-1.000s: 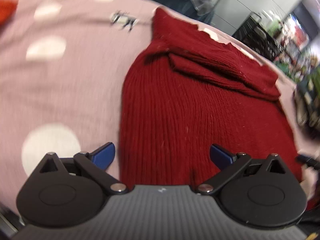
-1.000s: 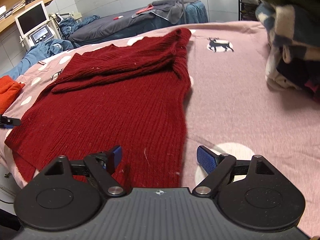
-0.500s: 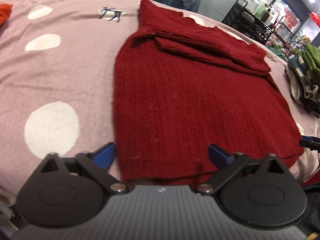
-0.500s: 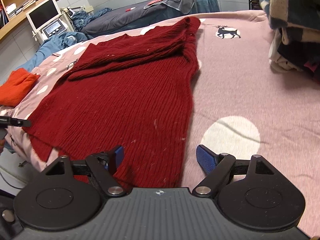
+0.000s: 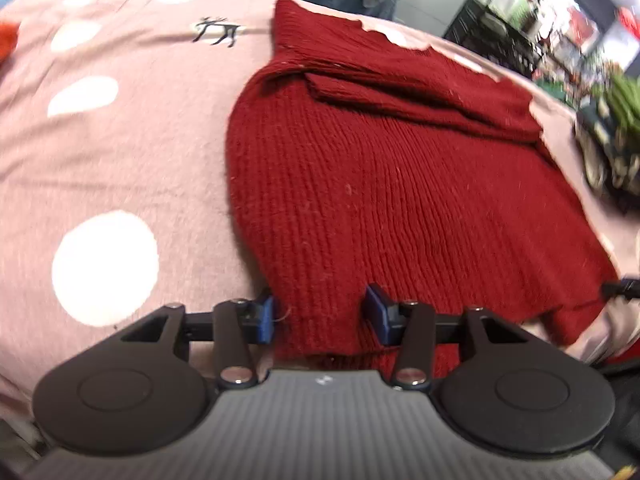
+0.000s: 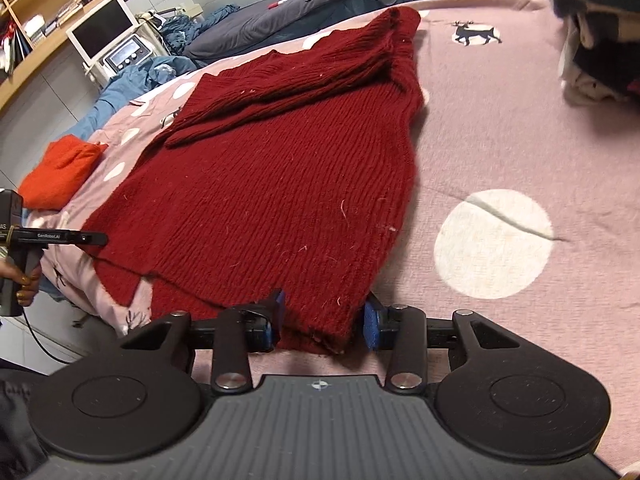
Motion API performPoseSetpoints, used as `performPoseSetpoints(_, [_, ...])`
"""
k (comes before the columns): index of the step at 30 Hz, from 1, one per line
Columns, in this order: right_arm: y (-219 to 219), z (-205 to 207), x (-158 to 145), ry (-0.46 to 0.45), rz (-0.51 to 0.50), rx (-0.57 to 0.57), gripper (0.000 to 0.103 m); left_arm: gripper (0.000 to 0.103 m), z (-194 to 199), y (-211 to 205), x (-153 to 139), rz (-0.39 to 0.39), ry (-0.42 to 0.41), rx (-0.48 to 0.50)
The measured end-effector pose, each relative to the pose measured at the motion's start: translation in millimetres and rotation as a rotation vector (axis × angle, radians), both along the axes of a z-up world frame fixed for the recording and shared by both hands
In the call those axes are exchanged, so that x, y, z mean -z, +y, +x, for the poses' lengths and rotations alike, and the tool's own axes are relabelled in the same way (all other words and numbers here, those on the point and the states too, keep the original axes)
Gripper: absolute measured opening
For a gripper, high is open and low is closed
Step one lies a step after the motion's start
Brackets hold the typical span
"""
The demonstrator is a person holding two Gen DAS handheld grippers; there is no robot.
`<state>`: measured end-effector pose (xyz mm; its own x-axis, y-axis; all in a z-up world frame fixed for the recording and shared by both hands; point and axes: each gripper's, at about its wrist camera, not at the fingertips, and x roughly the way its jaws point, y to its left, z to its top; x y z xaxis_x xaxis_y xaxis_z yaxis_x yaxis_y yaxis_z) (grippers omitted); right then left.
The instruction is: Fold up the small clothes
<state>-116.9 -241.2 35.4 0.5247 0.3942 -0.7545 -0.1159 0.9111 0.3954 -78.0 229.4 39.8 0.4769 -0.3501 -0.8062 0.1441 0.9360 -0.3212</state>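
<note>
A dark red knit sweater (image 5: 392,184) lies flat on the pink dotted bedspread (image 5: 120,152), sleeves folded across its far part. It also shows in the right wrist view (image 6: 272,184). My left gripper (image 5: 320,314) has its jaws narrowed around the sweater's near left hem corner, with cloth bunched between the blue pads. My right gripper (image 6: 322,320) has its jaws narrowed around the near right hem corner in the same way. The left gripper's tip shows at the left edge of the right wrist view (image 6: 60,237).
A folded orange garment (image 6: 60,172) lies at the bed's left edge. A pile of folded clothes (image 6: 596,28) sits at the right. A monitor on a cart (image 6: 108,36) and a dark bed with blue clothes (image 6: 280,12) stand beyond the bed.
Both grippers moved onto the sweater's near hem and their jaws closed from wide open onto its two corners.
</note>
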Motion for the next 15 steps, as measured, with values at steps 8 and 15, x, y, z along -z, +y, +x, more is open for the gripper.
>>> performPoseSetpoints(8, [3, 3, 0, -0.002, -0.024, -0.051, 0.038, 0.022, 2, 0, 1, -0.028, -0.016, 0.007])
performPoseSetpoints(15, [4, 13, -8, -0.038, -0.015, -0.082, 0.021, 0.018, 16, -13, -7, -0.045, -0.066, 0.011])
